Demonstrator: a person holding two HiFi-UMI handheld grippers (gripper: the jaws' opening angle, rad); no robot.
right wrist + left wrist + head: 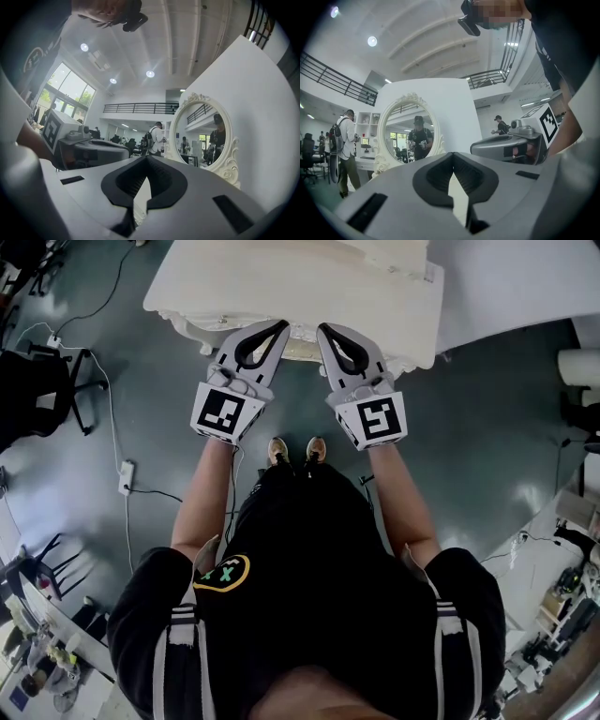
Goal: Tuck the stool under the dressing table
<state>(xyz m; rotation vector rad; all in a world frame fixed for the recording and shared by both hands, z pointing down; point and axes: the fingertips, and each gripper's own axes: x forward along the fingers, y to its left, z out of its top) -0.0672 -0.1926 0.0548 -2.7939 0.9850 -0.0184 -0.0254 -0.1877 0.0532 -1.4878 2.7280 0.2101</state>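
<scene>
The cream dressing table [244, 282] fills the top of the head view, its oval mirror [410, 133] [204, 136] facing both gripper views. Under its front rim, between the gripper tips, a beige strip [300, 351] shows; it looks like the stool's seat, mostly hidden by the tabletop. My left gripper [281, 326] [453, 154] and right gripper [323, 331] [146, 158] are held level side by side, their tips at the table's front edge. Both are shut with nothing between the jaws. My shoes [295, 450] stand just behind them.
A black office chair [47, 390] stands at the left, with a power strip [125, 476] and cables on the floor. A white panel [525, 287] lies behind the table. Cluttered desks [562, 587] are at the lower right. A person with a backpack [343, 145] stands nearby.
</scene>
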